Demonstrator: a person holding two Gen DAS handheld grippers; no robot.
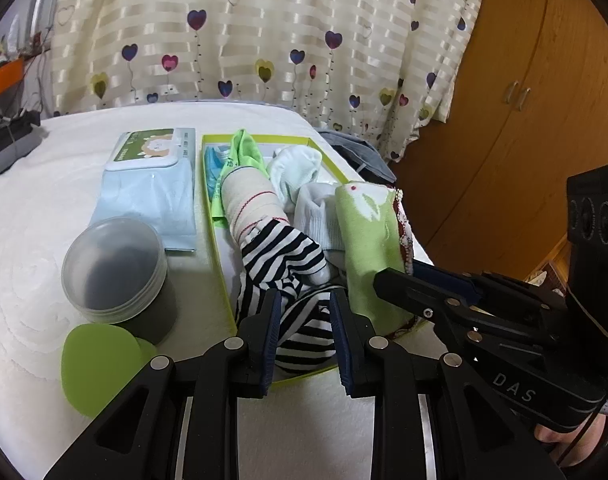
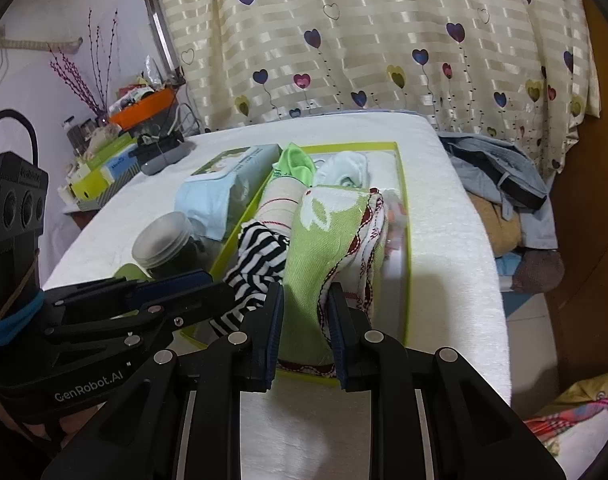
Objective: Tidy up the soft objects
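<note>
A shallow box with a lime-green rim (image 1: 218, 242) (image 2: 404, 240) lies on the white table and holds soft items. My left gripper (image 1: 306, 306) has its fingers around a black-and-white striped cloth (image 1: 281, 258) (image 2: 259, 256) at the box's near end. My right gripper (image 2: 307, 304) (image 1: 400, 282) is shut on a folded green towel with red-and-white trim (image 2: 324, 248) (image 1: 368, 236). Behind them lie a beige sock with red stripes (image 1: 249, 200), white socks (image 1: 297, 168) (image 2: 344, 168) and a bright green sock (image 1: 245, 152) (image 2: 297, 160).
A blue wet-wipes pack (image 1: 149, 188) (image 2: 219, 188) lies left of the box. A lidded dark jar (image 1: 117, 268) (image 2: 165, 240) and a green disc (image 1: 97, 364) stand near left. Clothes (image 2: 504, 192) pile at the table's right edge. A wooden wardrobe (image 1: 524, 92) stands right.
</note>
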